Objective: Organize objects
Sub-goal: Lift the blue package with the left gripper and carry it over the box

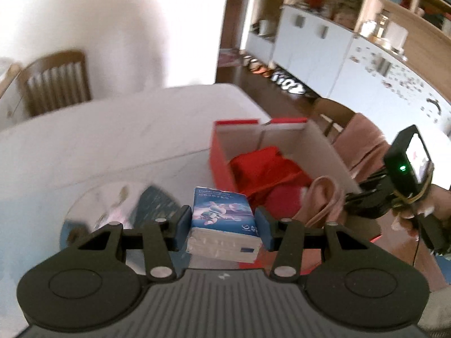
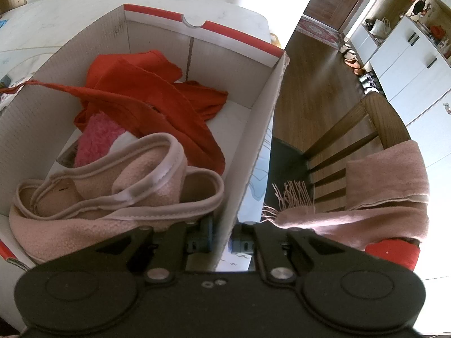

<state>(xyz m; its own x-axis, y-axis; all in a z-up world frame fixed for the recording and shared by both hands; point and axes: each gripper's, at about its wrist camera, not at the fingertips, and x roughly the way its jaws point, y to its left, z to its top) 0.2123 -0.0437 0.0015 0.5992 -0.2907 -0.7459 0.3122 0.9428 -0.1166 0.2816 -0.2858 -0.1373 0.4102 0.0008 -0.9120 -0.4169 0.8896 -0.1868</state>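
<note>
The left hand-held gripper (image 1: 224,226) clamps a small tissue pack (image 1: 224,219) by its two short sides, low centre of the left wrist view, clear above the white bench (image 1: 112,140). The pack looks light, soft and slick-wrapped, so a squeeze across its width seems safest. Its long axis runs away from the camera, printed face up, pointing towards the red box (image 1: 222,152) at centre right. The right hand-held gripper (image 2: 220,239) pinches the box's near wall (image 2: 253,152), above pink slippers (image 2: 112,191) and red cloth (image 2: 146,90).
</note>
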